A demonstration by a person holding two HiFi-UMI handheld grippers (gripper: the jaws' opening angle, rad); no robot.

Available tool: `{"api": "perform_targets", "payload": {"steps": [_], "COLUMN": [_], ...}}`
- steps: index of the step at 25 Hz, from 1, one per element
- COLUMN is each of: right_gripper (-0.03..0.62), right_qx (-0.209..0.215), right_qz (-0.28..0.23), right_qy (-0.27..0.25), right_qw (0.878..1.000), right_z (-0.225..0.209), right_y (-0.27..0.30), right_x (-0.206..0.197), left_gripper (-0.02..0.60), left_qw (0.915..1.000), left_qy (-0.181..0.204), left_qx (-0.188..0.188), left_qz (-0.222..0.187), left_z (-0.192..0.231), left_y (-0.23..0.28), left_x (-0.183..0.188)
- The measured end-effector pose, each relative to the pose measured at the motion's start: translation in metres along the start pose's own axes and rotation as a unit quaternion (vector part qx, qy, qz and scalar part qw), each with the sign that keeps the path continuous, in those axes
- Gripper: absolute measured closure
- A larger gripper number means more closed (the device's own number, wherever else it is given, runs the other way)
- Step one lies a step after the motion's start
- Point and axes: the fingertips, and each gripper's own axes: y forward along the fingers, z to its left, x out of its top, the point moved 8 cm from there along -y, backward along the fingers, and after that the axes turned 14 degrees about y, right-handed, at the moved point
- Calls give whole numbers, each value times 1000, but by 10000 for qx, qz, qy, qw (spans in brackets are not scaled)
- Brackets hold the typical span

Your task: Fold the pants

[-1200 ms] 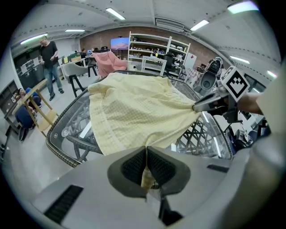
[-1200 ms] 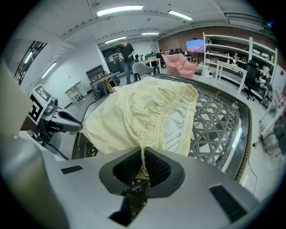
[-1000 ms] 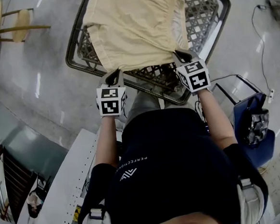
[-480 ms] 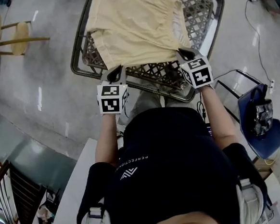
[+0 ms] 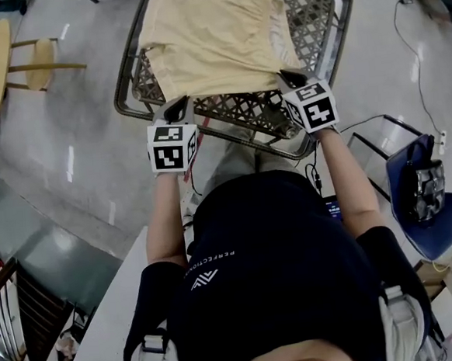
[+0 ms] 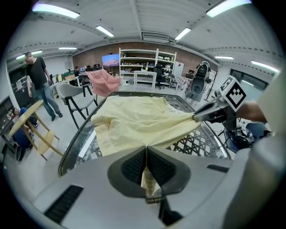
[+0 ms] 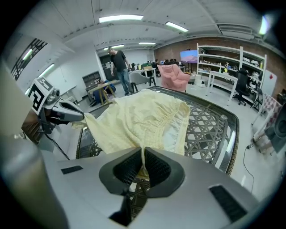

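Pale yellow pants (image 5: 211,41) lie spread on a glass-topped lattice table (image 5: 318,20), their near edge lifted off it. My left gripper (image 5: 181,108) is shut on the near left corner of the cloth, which shows pinched between its jaws in the left gripper view (image 6: 146,167). At the near right corner, my right gripper (image 5: 290,79) is shut on the fabric (image 7: 144,161). The pants (image 6: 138,123) stretch between both grips, and their gathered waistband (image 7: 172,114) shows on the right side. Each gripper sees the other: the right gripper (image 6: 199,117) and the left gripper (image 7: 80,117).
The table's dark metal rim (image 5: 130,105) runs close in front of the person holding the grippers. A round wooden table and chair (image 5: 14,60) stand at the left, a blue chair (image 5: 422,191) at the right, cables (image 5: 402,45) on the floor. A person (image 6: 40,85) walks in the background.
Both grippers have risen and moved a little forward over the table edge, lifting the near edge of the pants with them. The jaws stayed shut on the cloth.
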Motion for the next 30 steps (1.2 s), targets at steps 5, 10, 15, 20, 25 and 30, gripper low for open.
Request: {"api": "perform_targets", "payload": {"steps": [5, 10, 15, 20, 25, 30], "right_gripper": [546, 546, 548, 548, 548, 548], "right_qx": [119, 108, 52, -24, -177, -348], "right_qz": [-117, -183, -240, -322, -461, -576], "right_qy": [-86, -25, 54, 259, 454, 653], "right_qw": [9998, 9998, 9997, 9991, 9977, 9956], "right_z": [1, 2, 4, 6, 5, 1], "right_y": [0, -3, -2, 3, 11, 18], "right_x": [2, 7, 16, 33, 56, 75], "left_gripper": [565, 565, 565, 565, 565, 565], "left_qw": [9998, 9998, 9997, 9993, 9983, 9967], "left_qy": [-22, 18, 144, 340, 544, 741], "left_qx": [182, 212, 167, 43, -74, -230], "left_qz": [11, -18, -118, -138, -191, -225], "left_z": [1, 9, 29, 58, 85, 108], "left_y": [-2, 0, 9, 19, 32, 47], "left_x": [2, 13, 34, 58, 80, 104]}}
